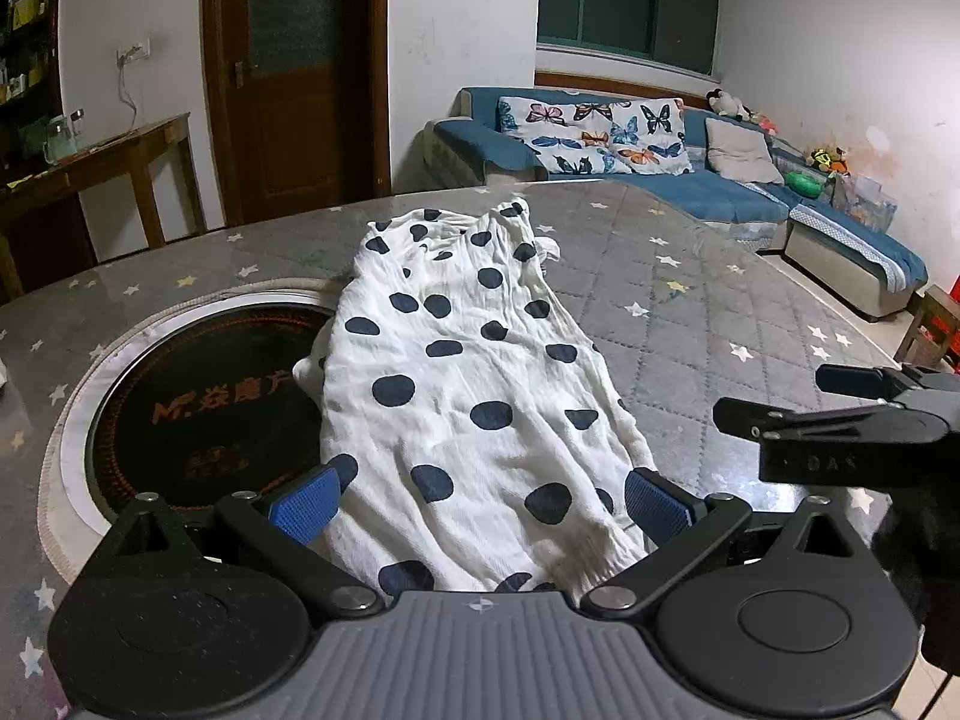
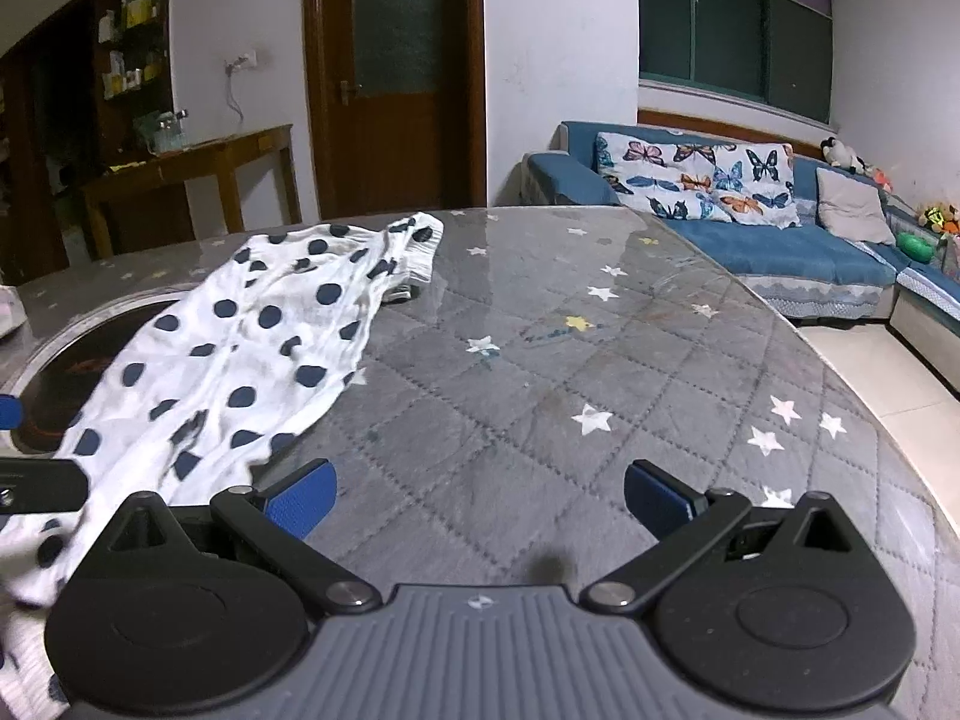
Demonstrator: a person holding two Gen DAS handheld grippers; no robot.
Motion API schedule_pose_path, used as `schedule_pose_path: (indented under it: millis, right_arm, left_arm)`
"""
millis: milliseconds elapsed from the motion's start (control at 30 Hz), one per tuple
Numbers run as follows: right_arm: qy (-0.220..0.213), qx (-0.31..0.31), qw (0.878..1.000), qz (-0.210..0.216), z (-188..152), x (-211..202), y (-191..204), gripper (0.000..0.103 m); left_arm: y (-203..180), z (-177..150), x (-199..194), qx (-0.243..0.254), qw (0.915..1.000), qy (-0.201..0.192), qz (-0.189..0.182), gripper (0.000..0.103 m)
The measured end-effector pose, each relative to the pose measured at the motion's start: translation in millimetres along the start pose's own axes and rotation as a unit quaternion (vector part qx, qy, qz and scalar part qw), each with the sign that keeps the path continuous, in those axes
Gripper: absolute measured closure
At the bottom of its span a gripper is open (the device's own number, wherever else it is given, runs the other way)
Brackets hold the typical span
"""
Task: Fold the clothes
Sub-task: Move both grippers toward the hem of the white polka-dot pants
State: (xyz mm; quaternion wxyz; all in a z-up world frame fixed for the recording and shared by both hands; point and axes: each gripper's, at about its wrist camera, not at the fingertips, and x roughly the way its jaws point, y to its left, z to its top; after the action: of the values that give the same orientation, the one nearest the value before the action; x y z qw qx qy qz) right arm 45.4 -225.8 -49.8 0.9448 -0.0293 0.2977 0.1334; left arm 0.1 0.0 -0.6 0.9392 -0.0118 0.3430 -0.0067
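On the desk (image 2: pixel 540 360): spotted garment (image 1: pixel 468 372), lengthwise, thin, limp, light; best pinched at hem corners. Left gripper (image 1: pixel 480 510) fingers spread astride it; right gripper (image 2: pixel 480 498) fingers spread, empty.

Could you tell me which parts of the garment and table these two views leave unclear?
- White navy-dotted garment: near hem hidden under the left gripper body, left wrist view.
- Same garment: lower-left part cropped, blurred, right wrist view.
- Black round inset hob: right side covered by garment.
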Motion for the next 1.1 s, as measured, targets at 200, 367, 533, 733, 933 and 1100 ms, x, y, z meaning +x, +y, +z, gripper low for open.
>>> schedule_pose_path:
  millis: [200,367,533,733,933,1100]
  right_arm:
    - [-0.018,0.000,1.000,0.005,-7.4,-14.4,4.5,0.000]
    - [-0.013,0.018,1.000,0.018,-17.1,-26.4,1.3,0.000]
    - [-0.006,0.023,0.999,0.026,-22.5,-36.8,-0.5,0.000]
    - [-0.005,0.025,0.999,0.037,-24.8,-43.1,0.6,0.000]
    - [-0.004,0.021,0.999,0.049,-25.9,-47.6,5.0,0.000]
    - [0.003,0.010,0.997,0.074,-29.0,-50.8,15.3,0.000]
  left_arm:
    - [-3.7,-1.6,-1.7,0.006,0.9999,-0.008,0.000,0.000]
    - [-6.1,5.4,-12.6,0.007,1.0000,-0.006,-0.002,0.001]
    - [-5.9,4.9,-7.0,0.006,0.9999,-0.004,-0.009,0.004]
    - [-9.4,7.1,4.4,0.007,0.9998,0.009,-0.017,0.010]
    - [-10.6,5.1,0.7,0.007,0.9999,0.006,-0.010,0.009]
    - [-10.5,3.5,-3.4,0.005,1.0000,0.003,-0.004,0.007]
